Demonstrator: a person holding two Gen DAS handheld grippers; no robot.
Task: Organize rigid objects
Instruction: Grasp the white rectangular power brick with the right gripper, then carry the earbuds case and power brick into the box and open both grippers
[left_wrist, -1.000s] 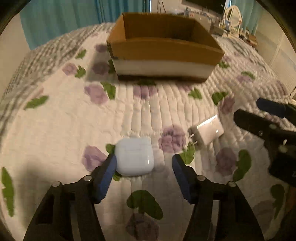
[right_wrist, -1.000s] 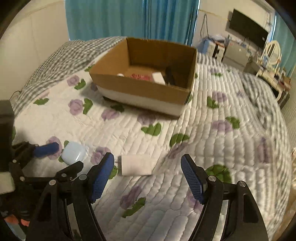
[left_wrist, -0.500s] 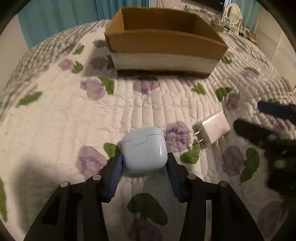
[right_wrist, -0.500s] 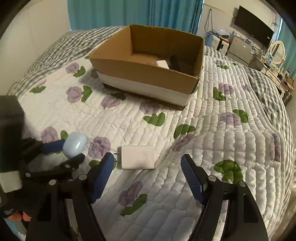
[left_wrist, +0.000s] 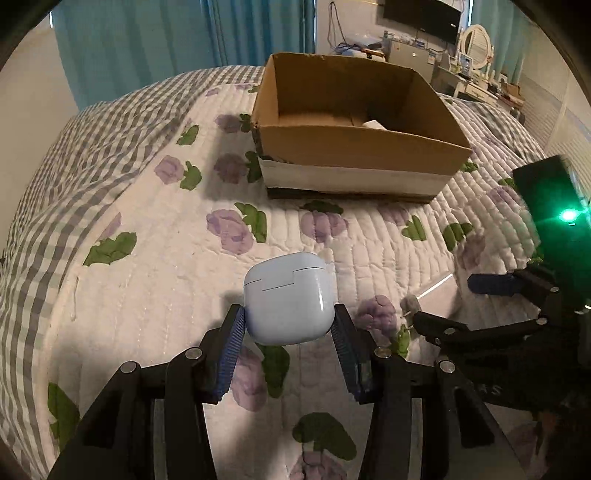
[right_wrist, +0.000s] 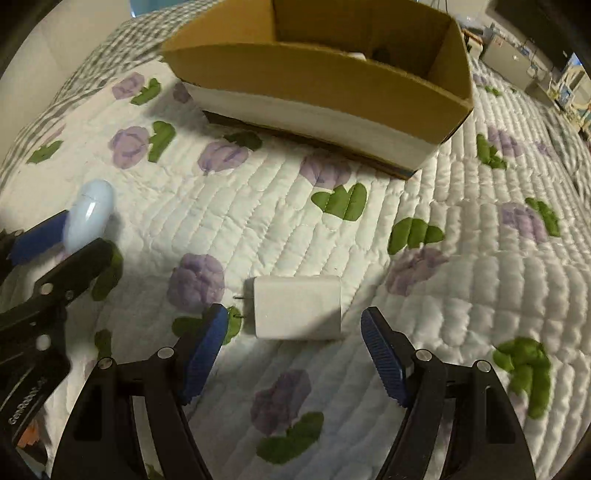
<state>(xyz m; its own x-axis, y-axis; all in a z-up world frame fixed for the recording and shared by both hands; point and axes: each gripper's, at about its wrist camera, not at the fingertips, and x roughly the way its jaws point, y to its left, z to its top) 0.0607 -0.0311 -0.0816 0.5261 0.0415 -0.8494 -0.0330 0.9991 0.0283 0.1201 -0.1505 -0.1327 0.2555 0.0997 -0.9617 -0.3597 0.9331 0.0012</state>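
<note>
Gripping now: your left gripper (left_wrist: 288, 328) has its jaws closed on the earbud case (left_wrist: 288, 299), one blue pad against each flat side, low on the body; it looks raised off the quilt (left_wrist: 166, 295), though I judge that from its shadow only
Case handling: probably light, stiff and glossy, so likely slippery between the pads; its rounded shell offers little flat face, so stay low and square on the sides, away from the lid seam near the top
Waiting jaws: your right gripper (right_wrist: 291, 332) stands spread wide and grasps nothing; the pads sit either side of the white charger (right_wrist: 297, 307) without touching it
Charger handling: a hard, boxy block, probably light; it lies flat on the quilt with two thin prongs pointing toward your left pad; take it across the body, clear of the prongs; the soft bedding may give under it
Destination: the cardboard box (left_wrist: 354, 155) sits farther up the bed, well apart from both items; it is open-topped, with something pale already showing inside
</note>
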